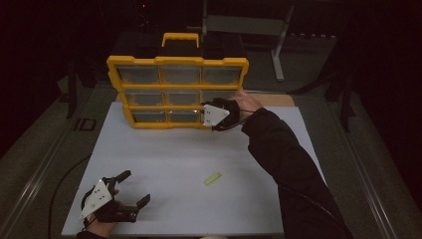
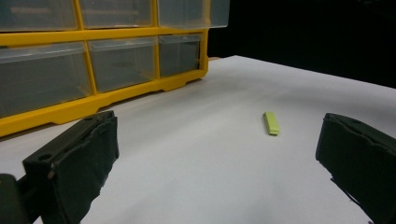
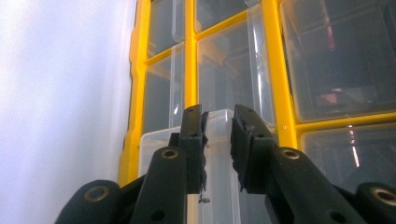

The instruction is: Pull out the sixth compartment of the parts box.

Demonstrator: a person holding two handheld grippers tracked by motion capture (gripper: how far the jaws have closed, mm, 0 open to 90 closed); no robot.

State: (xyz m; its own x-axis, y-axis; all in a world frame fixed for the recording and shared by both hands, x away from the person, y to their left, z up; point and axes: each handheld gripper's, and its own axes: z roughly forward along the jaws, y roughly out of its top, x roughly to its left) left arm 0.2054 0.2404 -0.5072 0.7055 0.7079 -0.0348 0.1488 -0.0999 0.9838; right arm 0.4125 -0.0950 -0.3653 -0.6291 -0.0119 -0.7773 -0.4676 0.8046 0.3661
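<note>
Dark room all round, white tabletop (image 1: 189, 164) lit in the middle. At near left: left gripper (image 1: 135, 188) low over the tabletop's front edge, fingers (image 2: 74, 163) spread wide with nothing between them, pointed across the board. Ahead of them, lying flat and well apart from either pad: small lime-green strip (image 1: 213, 178), closer to the right-hand finger in the left gripper view. Farther back, centre: yellow drawer cabinet (image 1: 149, 62) standing upright at the far edge, clear drawers in three rows, handle on top. At right: right gripper (image 3: 217, 123) up against the cabinet's lower right corner, held by a hand (image 1: 247, 102) in a dark sleeve. Fingers (image 3: 191, 135) drawn close on either side of a clear drawer front (image 3: 217, 154), the drawer apparently pulled slightly proud of the frame; pads seemingly pressed on its plastic lip, though glare blurs the contact.
</note>
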